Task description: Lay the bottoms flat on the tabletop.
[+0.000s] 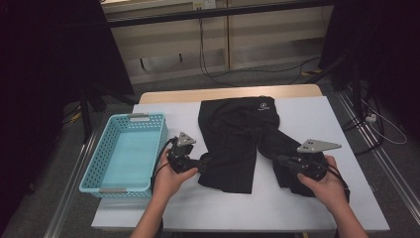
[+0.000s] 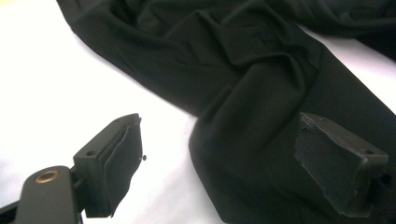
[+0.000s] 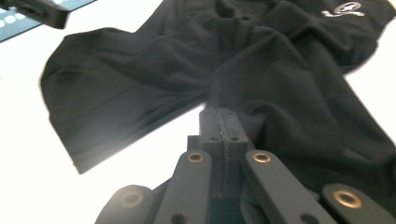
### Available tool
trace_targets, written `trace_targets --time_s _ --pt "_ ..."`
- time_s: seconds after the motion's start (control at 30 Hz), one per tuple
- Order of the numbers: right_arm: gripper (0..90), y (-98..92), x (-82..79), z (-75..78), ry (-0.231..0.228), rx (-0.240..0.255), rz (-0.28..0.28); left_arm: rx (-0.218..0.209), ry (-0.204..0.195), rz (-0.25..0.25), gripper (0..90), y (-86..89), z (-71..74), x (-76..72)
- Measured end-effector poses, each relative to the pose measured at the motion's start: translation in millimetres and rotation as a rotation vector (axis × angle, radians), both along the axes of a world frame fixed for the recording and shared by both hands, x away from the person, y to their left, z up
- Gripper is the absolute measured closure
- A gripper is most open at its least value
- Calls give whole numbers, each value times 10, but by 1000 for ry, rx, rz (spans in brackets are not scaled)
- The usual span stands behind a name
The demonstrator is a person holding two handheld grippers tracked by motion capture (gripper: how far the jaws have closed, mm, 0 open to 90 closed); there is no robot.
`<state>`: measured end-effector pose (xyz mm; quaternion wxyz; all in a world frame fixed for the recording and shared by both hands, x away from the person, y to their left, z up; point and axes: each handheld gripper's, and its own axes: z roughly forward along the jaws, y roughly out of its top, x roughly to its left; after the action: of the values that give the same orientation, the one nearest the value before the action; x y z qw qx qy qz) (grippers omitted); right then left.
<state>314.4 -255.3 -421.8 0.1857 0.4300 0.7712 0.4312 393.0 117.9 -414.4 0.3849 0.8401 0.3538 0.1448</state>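
Note:
A pair of black shorts (image 1: 237,134) with a small white logo lies spread on the white table, waistband at the far side and legs toward me. My left gripper (image 1: 204,161) is open at the outer edge of the shorts' left leg; in the left gripper view its jaws (image 2: 219,123) straddle that leg's fabric (image 2: 243,70) without pressing on it. My right gripper (image 1: 280,159) is shut at the inner edge of the right leg. In the right gripper view its closed jaws (image 3: 219,112) pinch the edge of the shorts (image 3: 280,70), which rises slightly to the tips.
A turquoise perforated basket (image 1: 99,158) stands empty at the table's left edge, beside my left hand; a corner of it shows in the right gripper view (image 3: 14,23). Bare white table (image 1: 317,119) lies right of the shorts and along the near edge. Cables run over the floor behind the table.

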Motion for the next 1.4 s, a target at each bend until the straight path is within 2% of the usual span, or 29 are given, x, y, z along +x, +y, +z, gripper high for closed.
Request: trace_targets --time_s 0.07,0.13,0.2,0.3,0.4,0.5,0.57,0.63,0.67,0.7,0.73,0.77,0.87,0.97,1.07,1.1,1.13,1.17,1.23,1.3,1.4 --pt "900 -78 56 -57 9 -7 -35 -11 4 4 164 4 -3 8" --pt "900 -155 86 -129 15 -11 -82 -4 -1 2 165 13 -7 16" --pt "900 -208 105 -197 19 -39 -117 -14 0 10 164 11 -17 20" --pt "881 -248 109 -262 38 -107 -143 -13 -2 12 165 16 -31 12" --pt "839 -264 80 -246 31 -115 -168 -16 5 11 165 12 -41 -14" --pt "778 -272 14 -173 5 -109 -167 -15 -3 -1 165 15 -28 -13" --pt "768 -260 -12 -127 -8 -101 -147 -24 -6 -1 166 14 -19 -10" --pt "756 -211 -21 -111 -2 -94 -115 -25 -2 -1 166 8 -13 -7" --pt "749 -169 -27 -118 5 -89 -87 -23 -12 -2 166 5 -16 -3" --pt "736 -53 -37 -156 26 -106 -32 -25 -6 -3 166 0 -19 -2" --pt "736 -53 -37 -156 26 -106 -32 -23 -5 -3 166 -2 -19 -1" --pt "723 79 -45 -205 48 -130 30 -24 -6 -3 166 -5 -19 0" --pt "681 187 -40 -255 60 -159 55 -18 -8 -4 166 -4 -14 1" --pt "616 271 -20 -355 90 -225 62 -22 -6 -5 166 4 -3 -4" --pt "658 270 -15 -360 91 -210 54 -19 -10 -11 166 17 7 -4" --pt "714 272 -14 -360 91 -205 55 -18 -12 -9 166 19 7 -3" --pt "850 269 -8 -355 87 -212 37 -24 -14 -5 166 18 5 -3" --pt "867 256 3 -355 81 -232 17 -27 -11 -5 166 18 4 -6" --pt "878 209 31 -349 108 -180 7 -31 -20 -2 166 14 7 -11" --pt "880 184 22 -321 107 -155 21 -34 -19 -6 166 11 16 -10" --pt "880 192 -20 -207 91 -73 50 -34 -26 -14 166 18 22 6"
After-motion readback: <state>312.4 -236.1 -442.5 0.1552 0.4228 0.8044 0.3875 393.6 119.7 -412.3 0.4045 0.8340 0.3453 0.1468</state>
